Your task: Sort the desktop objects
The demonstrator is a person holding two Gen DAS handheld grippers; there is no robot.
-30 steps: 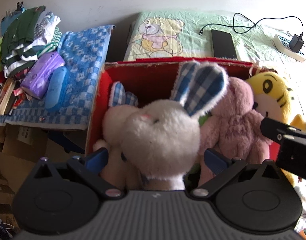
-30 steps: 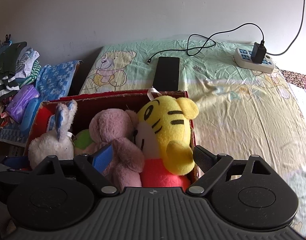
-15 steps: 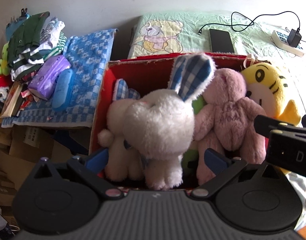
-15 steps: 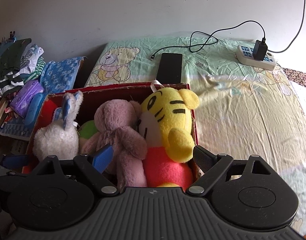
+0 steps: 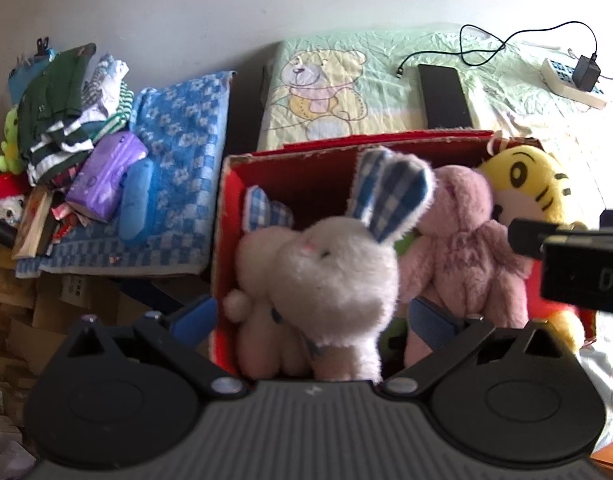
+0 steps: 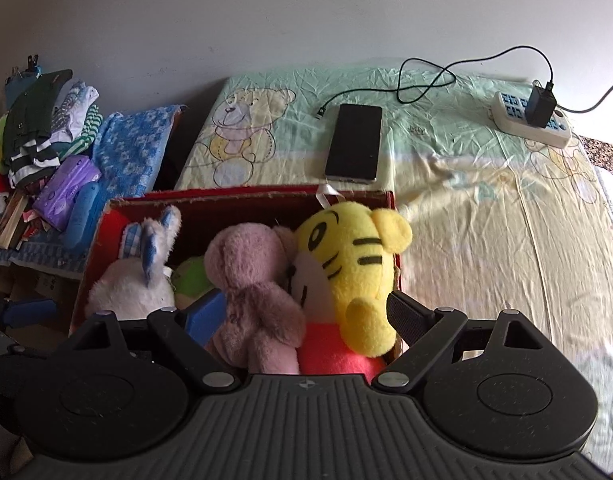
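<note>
- White rabbit plush (image 5: 326,276) sits at left end of the red box (image 5: 290,152), beside pink bear (image 6: 250,276) and yellow tiger (image 6: 354,264).
- We judge it light, soft, compressible; torso is the best hold, ears floppy.
- Left gripper (image 5: 312,316): jaws wide, straddling the rabbit, not pinching.
- Right gripper (image 6: 304,314): wide open, empty.
- Box rests on a bear-print sheet (image 6: 466,200); phone (image 6: 354,142) beyond it, clothes pile (image 5: 66,100) far left.

4 plush toys (image 6: 346,264), 1 box (image 6: 250,196), 1 phone (image 6: 353,142).

Bed (image 6: 486,240): phone (image 6: 353,142), power strip (image 6: 526,122), red box (image 6: 246,196).
</note>
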